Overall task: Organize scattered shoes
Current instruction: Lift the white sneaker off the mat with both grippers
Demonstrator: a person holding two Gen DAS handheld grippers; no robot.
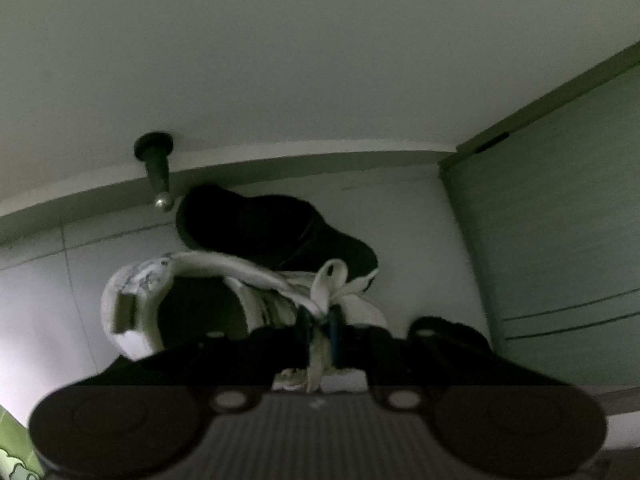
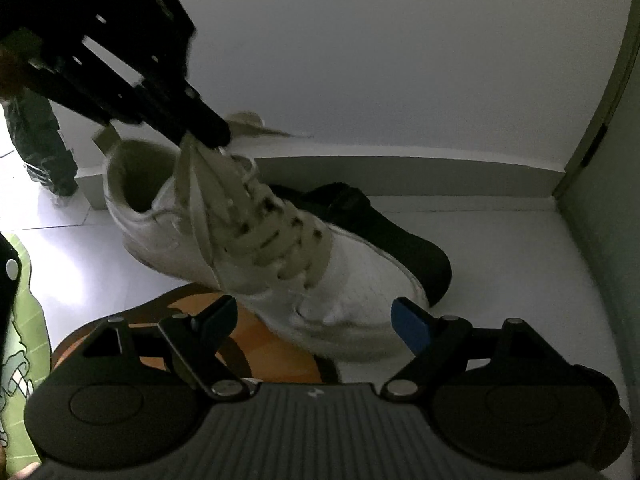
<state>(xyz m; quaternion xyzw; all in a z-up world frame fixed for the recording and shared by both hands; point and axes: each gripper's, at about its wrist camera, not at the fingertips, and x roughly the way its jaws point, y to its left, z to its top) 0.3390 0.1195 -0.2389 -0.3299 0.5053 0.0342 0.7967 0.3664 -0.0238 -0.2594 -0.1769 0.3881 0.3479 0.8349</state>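
Observation:
A white sneaker with beige laces hangs tilted, heel raised, its toe low over a brown sandal. My left gripper comes in from the upper left and is shut on the sneaker's tongue and laces. In the left wrist view its fingertips pinch the laces above the sneaker. My right gripper stands open, with the sneaker's toe in front of the gap and no pad touching it. A black shoe lies behind the sneaker, against the skirting; in the left wrist view the black shoe shows beyond the heel.
A door stopper sticks out of the wall near the black shoe. A grey-green cabinet closes the corner on the right. A person's dark trouser leg stands at far left, with green clothing low beside my right gripper.

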